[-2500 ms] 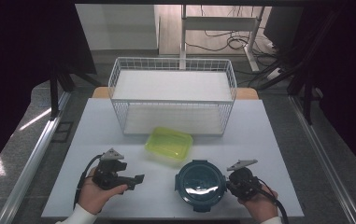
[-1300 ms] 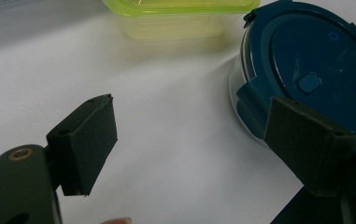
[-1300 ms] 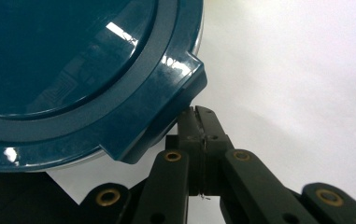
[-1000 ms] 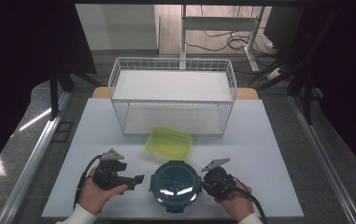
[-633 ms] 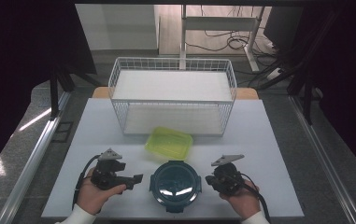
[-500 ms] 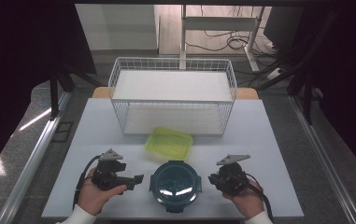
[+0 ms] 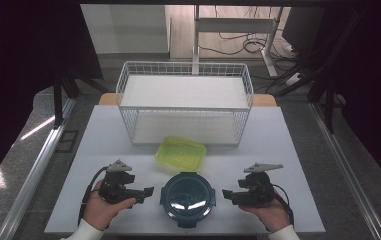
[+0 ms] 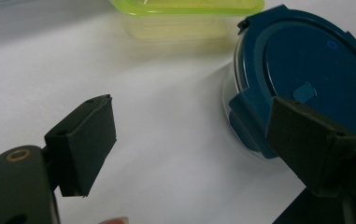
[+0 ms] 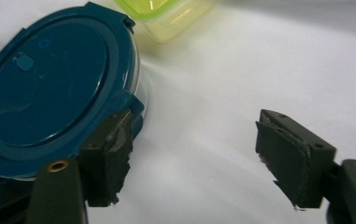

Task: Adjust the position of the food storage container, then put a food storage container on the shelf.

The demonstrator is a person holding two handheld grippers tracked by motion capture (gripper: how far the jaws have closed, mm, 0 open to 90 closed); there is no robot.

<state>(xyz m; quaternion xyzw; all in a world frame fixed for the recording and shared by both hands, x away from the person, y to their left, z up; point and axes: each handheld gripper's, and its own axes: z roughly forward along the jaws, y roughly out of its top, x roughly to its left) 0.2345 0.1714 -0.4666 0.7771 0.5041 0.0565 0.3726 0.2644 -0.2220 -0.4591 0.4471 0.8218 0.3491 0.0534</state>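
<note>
A round container with a dark blue clip lid sits at the table's front middle, between my two grippers. Just behind it lies a yellow-green rectangular container. My left gripper rests left of the round container and is open, its right pad close to the lid's edge without touching. My right gripper stands a little to the right of the container. Its jaws have just been opening and hold nothing; bare table shows between the pads, with the lid beside the left one.
A white wire basket with an empty white floor stands at the back of the table, just behind the yellow-green container. Bare white tabletop stretches right and left of the containers. A cable trails from each gripper.
The round container slid left to the front middle with my right gripper on it. That gripper then let go, opened and drew back to the right. My left gripper stayed put.
</note>
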